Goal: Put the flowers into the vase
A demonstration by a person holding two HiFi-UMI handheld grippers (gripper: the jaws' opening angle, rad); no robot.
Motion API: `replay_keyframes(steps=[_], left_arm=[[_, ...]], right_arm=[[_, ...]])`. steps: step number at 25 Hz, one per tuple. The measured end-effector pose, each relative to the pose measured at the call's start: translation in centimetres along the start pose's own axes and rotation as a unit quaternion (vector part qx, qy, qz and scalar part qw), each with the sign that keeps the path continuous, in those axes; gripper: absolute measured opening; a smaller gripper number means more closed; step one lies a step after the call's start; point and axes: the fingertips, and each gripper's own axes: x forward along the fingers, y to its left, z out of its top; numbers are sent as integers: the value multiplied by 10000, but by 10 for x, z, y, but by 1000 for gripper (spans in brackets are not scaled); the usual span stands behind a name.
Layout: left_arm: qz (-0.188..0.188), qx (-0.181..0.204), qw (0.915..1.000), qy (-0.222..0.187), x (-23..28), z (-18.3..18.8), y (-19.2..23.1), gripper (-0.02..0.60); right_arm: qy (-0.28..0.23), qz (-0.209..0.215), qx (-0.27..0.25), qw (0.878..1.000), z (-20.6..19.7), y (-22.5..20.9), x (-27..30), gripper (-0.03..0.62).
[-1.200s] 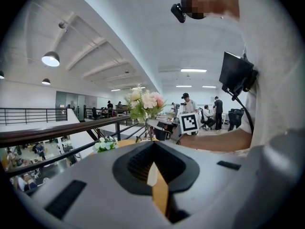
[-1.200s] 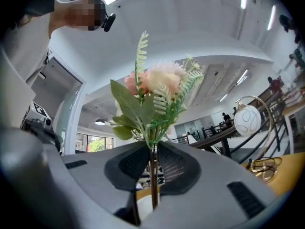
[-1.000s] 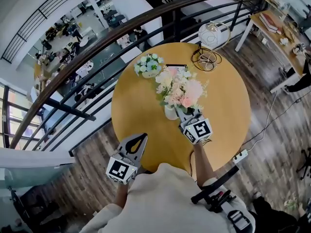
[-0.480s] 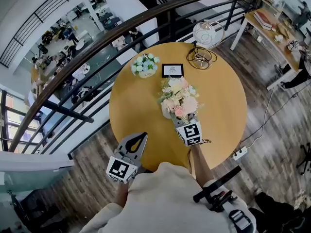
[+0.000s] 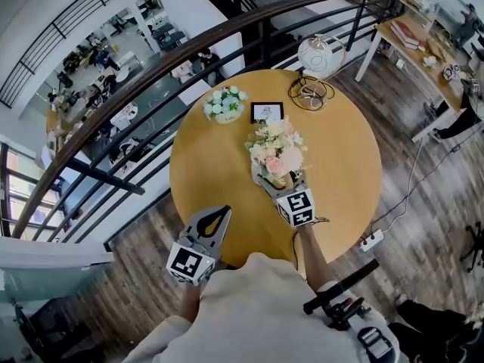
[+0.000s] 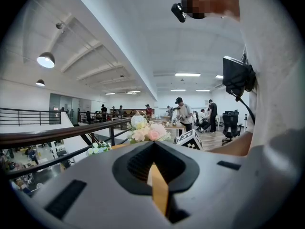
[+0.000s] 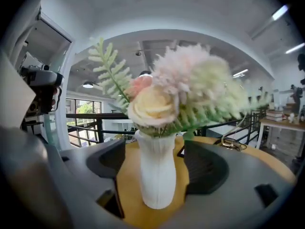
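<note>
Print on the small framed card [image 5: 268,112] beyond the right gripper [image 5: 278,186] is too small to read. The white vase [image 7: 156,166] stands upright between its opening jaws, untouched, with the flowers [image 7: 181,89] pointing up. The left gripper [image 6: 155,163] is clenched, empty
</note>
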Motion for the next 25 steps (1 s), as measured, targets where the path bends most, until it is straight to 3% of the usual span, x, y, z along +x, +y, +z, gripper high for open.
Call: replay_keyframes(steps=[6,23,25], left_arm=[[41,17,10000,-2,-3,-2,-2,6],[-190,203,9995,-143,8,11,-21,6],[-245,216,9994,-150,11,11,-27,6]], right_arm=[[344,72,97,9993,-29,7,-2,379],[309,-236,497,9980,-41,-13,-42,373],[265,-307,512,9979,-40,-18,-49,350]])
